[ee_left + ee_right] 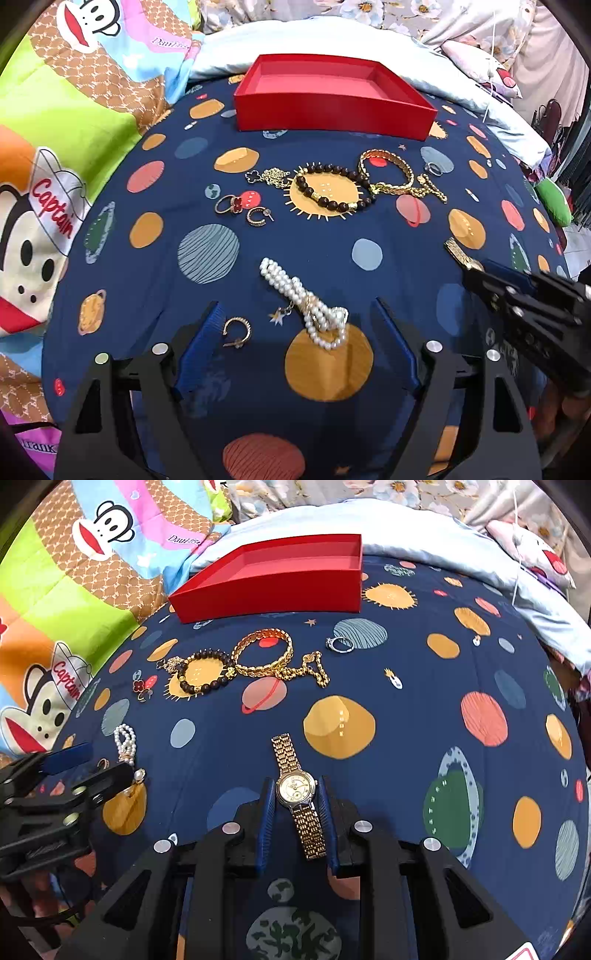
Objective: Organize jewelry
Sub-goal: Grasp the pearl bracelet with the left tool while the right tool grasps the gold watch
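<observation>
**A:** Start with the biggest thing. The red box [334, 110] sits at the far end of the planet-print sheet [155, 266], open-topped and with nothing visible inside. Stiff card, I'd guess, light enough to slide if bumped, so anything dropped in should go down gently.

**B:** And the jewelry lies loose between it and the tongs. The gold watch [297, 790] is nearest the right gripper [297, 805]. Its blue pads flank the case on both sides, close against it or nearly so; I judge them clamped on the case, though actual contact is hard to confirm. The band trails flat ahead and behind.

**A:** That's the sensible place to hold it. The case is rigid; the linked metal band will flop and swing, and polished metal may slip.

**B:** The left gripper [295, 332] stands wide apart, holding nothing. The pearl bracelet [306, 302] lies between its fingers, knotted at its gold clasp.

**A:** Strands are limp and the beads roll. I'd pinch at the bunched knot, not a single strand.

**B:** Further out: the gold bangle [388, 171] holds its shape, so its rim works. The dark bead bracelet [332, 184] touches it and is probably elastic.

**A:** Smallest are the hoop earring [237, 332] just beside the left finger, and the silver ring [340, 644]. Light, thin, easy to flick away on soft bedding.
</observation>
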Action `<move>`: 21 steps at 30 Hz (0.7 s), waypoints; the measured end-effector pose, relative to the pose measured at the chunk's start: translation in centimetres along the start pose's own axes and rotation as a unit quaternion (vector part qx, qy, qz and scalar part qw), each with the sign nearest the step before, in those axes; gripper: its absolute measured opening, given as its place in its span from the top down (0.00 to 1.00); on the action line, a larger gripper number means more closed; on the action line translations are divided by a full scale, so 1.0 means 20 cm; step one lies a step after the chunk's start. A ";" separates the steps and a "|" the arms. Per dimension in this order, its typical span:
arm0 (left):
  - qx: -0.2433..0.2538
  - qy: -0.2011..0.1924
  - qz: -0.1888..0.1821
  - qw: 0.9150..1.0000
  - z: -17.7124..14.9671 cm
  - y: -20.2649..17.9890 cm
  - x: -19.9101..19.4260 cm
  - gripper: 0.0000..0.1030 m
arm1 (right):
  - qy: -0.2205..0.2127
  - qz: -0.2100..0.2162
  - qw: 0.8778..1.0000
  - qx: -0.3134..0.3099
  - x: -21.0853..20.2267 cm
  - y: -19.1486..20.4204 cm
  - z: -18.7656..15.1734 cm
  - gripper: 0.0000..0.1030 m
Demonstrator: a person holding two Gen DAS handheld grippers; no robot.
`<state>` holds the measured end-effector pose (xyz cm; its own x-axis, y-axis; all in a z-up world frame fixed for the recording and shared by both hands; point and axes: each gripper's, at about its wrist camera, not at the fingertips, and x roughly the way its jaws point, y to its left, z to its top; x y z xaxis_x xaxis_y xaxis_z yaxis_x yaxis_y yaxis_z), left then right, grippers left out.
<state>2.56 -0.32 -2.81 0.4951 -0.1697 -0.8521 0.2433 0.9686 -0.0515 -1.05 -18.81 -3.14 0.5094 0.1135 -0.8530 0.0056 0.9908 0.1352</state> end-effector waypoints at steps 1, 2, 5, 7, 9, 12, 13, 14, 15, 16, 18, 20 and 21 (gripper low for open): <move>-0.002 0.003 -0.003 1.000 0.00 0.00 0.01 0.30 | 0.000 0.000 1.000 0.002 0.00 0.00 0.00 0.78; -0.006 0.010 -0.007 1.000 0.01 0.00 0.03 0.36 | 0.001 0.000 1.000 0.003 0.00 0.00 -0.01 0.78; -0.006 0.015 -0.006 1.000 0.01 0.00 0.06 0.45 | 0.002 0.000 1.000 0.005 -0.01 0.00 -0.02 0.78; -0.005 0.015 -0.004 1.000 0.00 0.00 0.07 0.51 | 0.003 0.002 1.000 0.005 -0.01 0.01 -0.02 0.78; 0.002 0.011 -0.004 1.000 0.00 -0.01 0.06 0.69 | 0.003 0.003 1.000 0.007 -0.01 0.01 -0.03 0.78; 0.004 0.010 -0.007 1.000 -0.01 0.00 0.05 0.86 | 0.004 0.006 1.000 0.009 -0.02 0.01 -0.03 0.78; 0.002 0.012 -0.013 1.000 -0.01 0.01 0.05 0.86 | 0.003 0.006 1.000 0.010 -0.02 0.01 -0.04 0.78; 0.000 0.012 -0.020 1.000 -0.01 0.02 0.04 0.86 | 0.003 0.007 1.000 0.010 -0.03 0.02 -0.04 0.78; -0.001 0.010 -0.022 1.000 -0.01 0.02 0.04 0.87 | 0.001 0.008 1.000 0.011 -0.04 0.02 -0.03 0.78; -0.001 0.007 -0.025 1.000 -0.01 0.02 0.02 0.87 | 0.000 0.009 1.000 0.011 -0.04 0.02 -0.03 0.78; -0.002 -0.002 -0.031 1.000 0.00 0.03 -0.01 0.87 | -0.007 0.010 1.000 0.012 -0.07 0.03 -0.03 0.78; -0.006 -0.011 -0.041 0.999 0.01 0.04 -0.06 0.87 | -0.015 0.013 1.000 0.014 -0.10 0.03 -0.02 0.78; -0.008 -0.014 -0.044 0.999 0.02 0.05 -0.07 0.87 | -0.019 0.014 1.000 0.015 -0.12 0.03 -0.01 0.78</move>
<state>2.43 0.80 -1.45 0.4956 -0.2583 -0.8293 0.2738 0.9525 -0.1331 -2.39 -18.47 -1.04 0.5419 0.1387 -0.8289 0.0159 0.9844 0.1752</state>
